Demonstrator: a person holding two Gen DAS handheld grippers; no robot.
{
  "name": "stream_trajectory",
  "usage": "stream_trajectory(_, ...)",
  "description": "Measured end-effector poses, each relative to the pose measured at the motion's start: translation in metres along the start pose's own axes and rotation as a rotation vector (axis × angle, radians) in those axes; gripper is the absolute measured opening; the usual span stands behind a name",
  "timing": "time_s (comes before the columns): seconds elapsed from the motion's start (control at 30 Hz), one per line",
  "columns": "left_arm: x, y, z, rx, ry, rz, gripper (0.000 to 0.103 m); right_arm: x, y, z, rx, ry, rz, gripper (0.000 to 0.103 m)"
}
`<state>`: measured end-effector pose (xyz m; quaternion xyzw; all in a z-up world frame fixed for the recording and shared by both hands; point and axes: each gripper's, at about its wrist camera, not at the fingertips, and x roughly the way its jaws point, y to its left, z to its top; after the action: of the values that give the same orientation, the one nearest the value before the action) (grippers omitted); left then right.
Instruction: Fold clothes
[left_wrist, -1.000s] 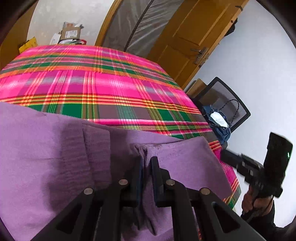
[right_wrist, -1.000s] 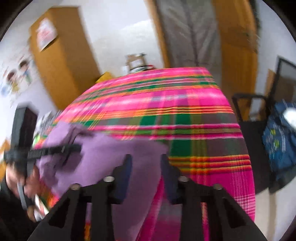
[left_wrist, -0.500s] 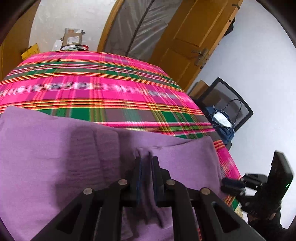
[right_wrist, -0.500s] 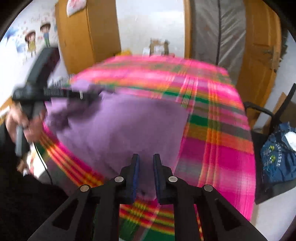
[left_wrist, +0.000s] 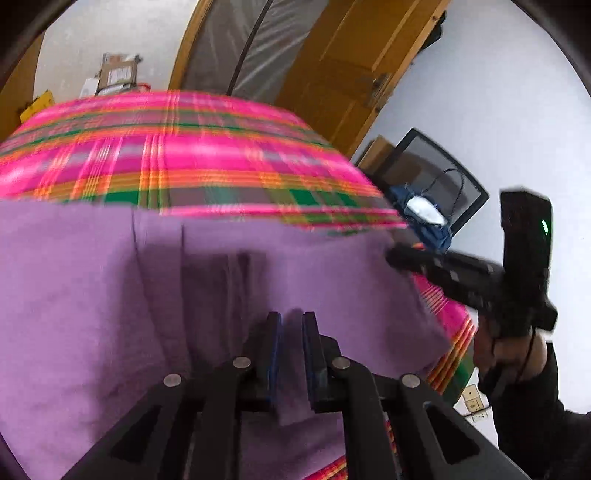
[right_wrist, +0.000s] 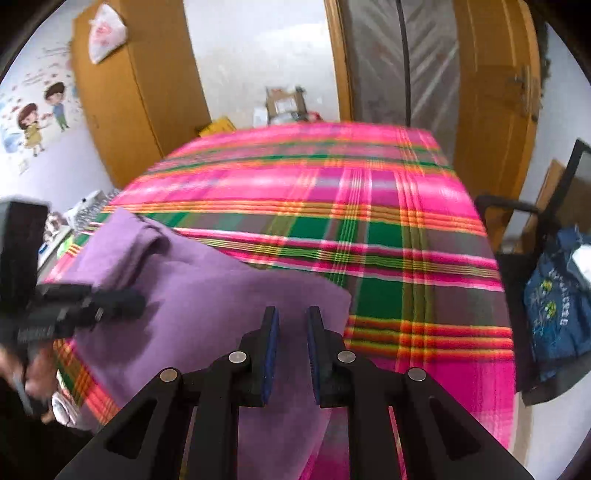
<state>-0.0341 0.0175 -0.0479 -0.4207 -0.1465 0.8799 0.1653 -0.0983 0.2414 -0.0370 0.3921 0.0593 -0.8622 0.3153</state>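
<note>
A purple garment (left_wrist: 110, 295) lies spread over the near part of a pink and green plaid cloth (left_wrist: 184, 162). My left gripper (left_wrist: 291, 319) is shut on a fold of it at the near edge, and purple fabric fills the narrow gap between its pads. In the right wrist view the garment (right_wrist: 221, 295) runs between the fingers of my right gripper (right_wrist: 291, 314), which is shut on its right near corner; fabric hangs below the jaws. The right gripper (left_wrist: 393, 256) shows at the garment's right edge, and the left gripper (right_wrist: 138, 304) at its left side.
The plaid cloth (right_wrist: 332, 192) stretches far beyond the garment. A black chair with a blue bag (right_wrist: 554, 306) stands off the right edge. A wooden door (left_wrist: 351, 74), a wardrobe (right_wrist: 136, 92) and cardboard boxes (right_wrist: 284, 103) stand behind. A person's hand (left_wrist: 509, 354) holds the right gripper.
My right gripper swung in from beside the table onto the garment's right corner and its jaws narrowed on the fabric. The left gripper kept its grip and shifted slightly.
</note>
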Motion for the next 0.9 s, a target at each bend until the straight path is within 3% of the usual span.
stream_trajectory(0.17,-0.006,0.005,-0.007,-0.004,-0.011,-0.006,0.009,0.017,-0.018,0.005,0.104,0.028,0.046,0.015)
stream_trajectory(0.4,-0.018,0.004,-0.003,0.001,-0.040,0.004,0.009,-0.019,-0.003,-0.011,0.069,-0.049,0.077,0.018)
stream_trajectory(0.5,-0.017,0.005,0.005,-0.003,-0.051,0.049,0.009,-0.031,-0.002,-0.021,0.077,-0.062,0.088,0.018)
stream_trajectory(0.67,-0.002,0.009,0.017,0.001,-0.034,0.121,0.024,-0.039,-0.004,-0.031,0.104,-0.073,0.092,0.019)
stream_trajectory(0.87,0.014,0.010,0.020,-0.010,-0.008,0.120,0.026,-0.035,0.001,-0.032,0.084,-0.059,0.104,0.019)
stream_trajectory(0.9,0.014,0.011,0.020,-0.015,-0.014,0.119,0.023,-0.033,0.001,-0.032,0.082,-0.056,0.106,0.019)
